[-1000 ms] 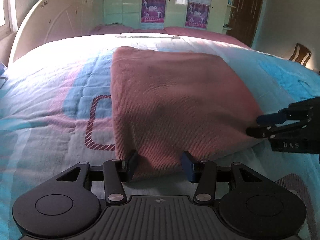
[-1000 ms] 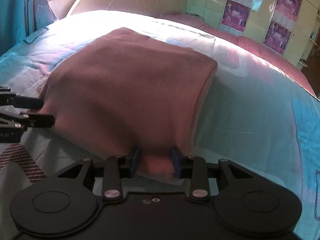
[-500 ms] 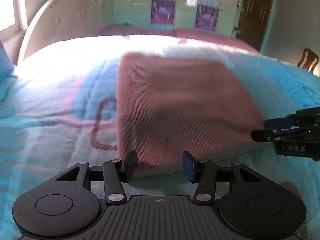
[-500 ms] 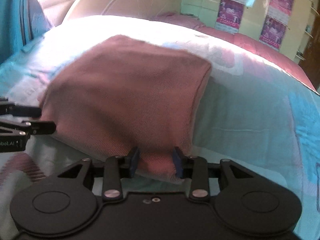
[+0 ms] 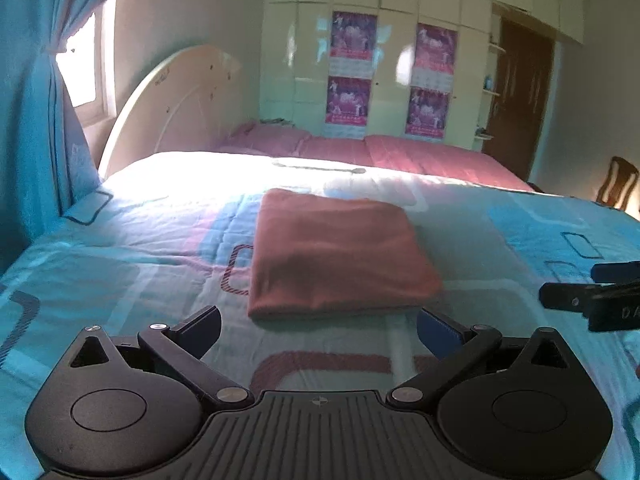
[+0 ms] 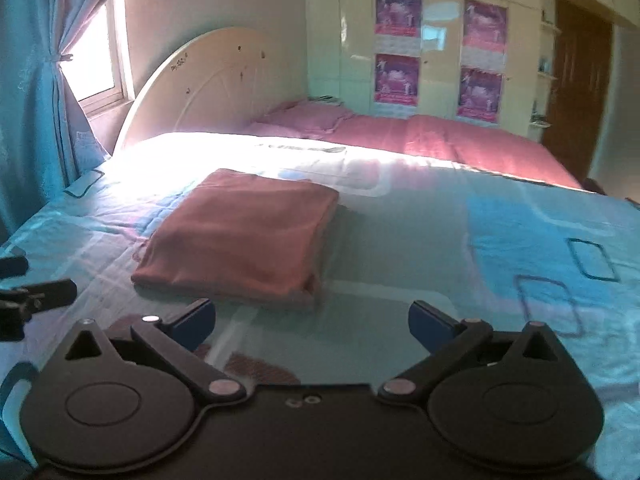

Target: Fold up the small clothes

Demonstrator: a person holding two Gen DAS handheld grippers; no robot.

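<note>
A wide bed point(image 5: 120, 248) covered by a light-blue quilted spread with pink and dark rounded-rectangle patterns carries a folded, flat, salmon-pink ribbed cloth point(image 5: 336, 256) near its middle, with pink pillows point(image 6: 308, 118) beyond the cloth by the cream arched headboard point(image 6: 216, 80).

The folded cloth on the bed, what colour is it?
The folded cloth is a plain reddish pink, clearest in the left wrist view.

The bed cover point(image 5: 120, 248) lies flat and bare on all sides of the folded pink cloth point(image 5: 336, 256), so a tool can pass there. At the left stand the blue curtain point(image 5: 32, 120) and the headboard point(image 5: 176, 108); the far pillows point(image 6: 312, 118) are well apart.
</note>
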